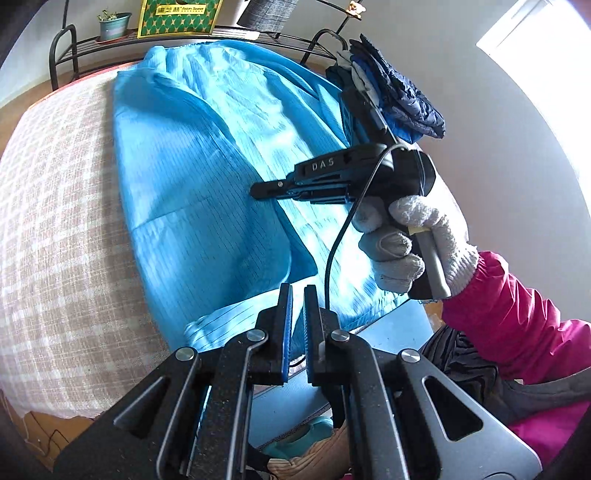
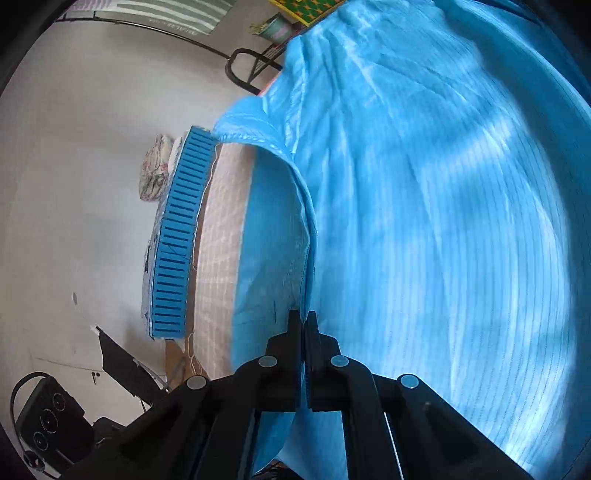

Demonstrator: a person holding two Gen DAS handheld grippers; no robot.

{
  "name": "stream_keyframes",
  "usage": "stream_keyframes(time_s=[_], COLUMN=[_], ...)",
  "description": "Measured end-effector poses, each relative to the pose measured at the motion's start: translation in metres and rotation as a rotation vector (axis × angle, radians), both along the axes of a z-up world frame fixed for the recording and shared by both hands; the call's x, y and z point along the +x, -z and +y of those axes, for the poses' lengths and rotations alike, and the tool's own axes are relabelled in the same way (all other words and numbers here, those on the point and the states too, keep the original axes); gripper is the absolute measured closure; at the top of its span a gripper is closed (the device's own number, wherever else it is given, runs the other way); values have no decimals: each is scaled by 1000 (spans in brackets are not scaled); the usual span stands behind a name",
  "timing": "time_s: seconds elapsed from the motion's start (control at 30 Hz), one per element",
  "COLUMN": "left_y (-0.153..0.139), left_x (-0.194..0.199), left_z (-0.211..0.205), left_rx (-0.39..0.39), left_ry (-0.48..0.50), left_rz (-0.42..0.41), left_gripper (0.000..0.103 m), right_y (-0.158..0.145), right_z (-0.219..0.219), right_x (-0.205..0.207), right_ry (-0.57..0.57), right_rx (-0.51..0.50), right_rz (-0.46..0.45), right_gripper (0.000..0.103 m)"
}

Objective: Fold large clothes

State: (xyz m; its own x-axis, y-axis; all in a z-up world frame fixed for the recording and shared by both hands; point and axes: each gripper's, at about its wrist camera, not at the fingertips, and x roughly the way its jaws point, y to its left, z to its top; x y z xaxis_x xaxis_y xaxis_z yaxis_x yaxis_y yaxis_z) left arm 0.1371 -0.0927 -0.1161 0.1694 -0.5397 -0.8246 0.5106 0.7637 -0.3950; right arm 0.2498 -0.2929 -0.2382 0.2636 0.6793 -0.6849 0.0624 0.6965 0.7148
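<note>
- The blue garment (image 1: 207,177) lies spread over the checked cloth (image 1: 62,206) of the bench, already doubled over itself along one long side, its hem hanging off the near edge.
- It looks to me like thin, slick synthetic with a fine pinstripe: light, limp and prone to sliding, so I judge it will slump and billow rather than hold a crease.
- My right tongs (image 2: 303,321) are pinched together on a fold edge of the garment, with fabric draping under and past them; in the left wrist view they (image 1: 260,190) reach across the cloth from my gloved right hand (image 1: 413,240).
- My left tongs (image 1: 298,295) are closed to a narrow slit just above the near hem; I cannot tell whether any fabric is caught between them.
- Seams, hem and corners seem the best places to grip, since doubled cloth should slip less than a single slick layer.
- Nearby: a dark quilted jacket (image 1: 399,92) piled at the far corner, touching or almost touching the garment, and a black wire shelf (image 1: 74,48) with a potted plant (image 1: 112,24) and a yellow-green box (image 1: 181,16) behind.
- The cable (image 1: 343,236) of my right tongs dangles over the fabric and could snag it; the jacket pile crowds that corner.
</note>
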Motion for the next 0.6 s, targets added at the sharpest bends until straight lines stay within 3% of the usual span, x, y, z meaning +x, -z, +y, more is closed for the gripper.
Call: stream_keyframes(time_s=[0.2, 0.4, 0.47, 0.6], left_y=[2, 43, 58, 83], left_x=[13, 29, 31, 21], left_z=[40, 70, 68, 45], left_rx=[43, 61, 18, 42], left_ry=[-158, -249, -243, -142], left_rz=[-45, 26, 76, 104], left_gripper=[100, 100, 100, 100], right_y=[5, 0, 0, 3], right_z=[5, 20, 23, 15], right_x=[5, 16, 8, -9], right_ry=[-19, -28, -41, -31], right_rx=[-35, -99, -99, -90], right_rz=[-8, -35, -31, -18], right_gripper=[103, 103, 103, 103])
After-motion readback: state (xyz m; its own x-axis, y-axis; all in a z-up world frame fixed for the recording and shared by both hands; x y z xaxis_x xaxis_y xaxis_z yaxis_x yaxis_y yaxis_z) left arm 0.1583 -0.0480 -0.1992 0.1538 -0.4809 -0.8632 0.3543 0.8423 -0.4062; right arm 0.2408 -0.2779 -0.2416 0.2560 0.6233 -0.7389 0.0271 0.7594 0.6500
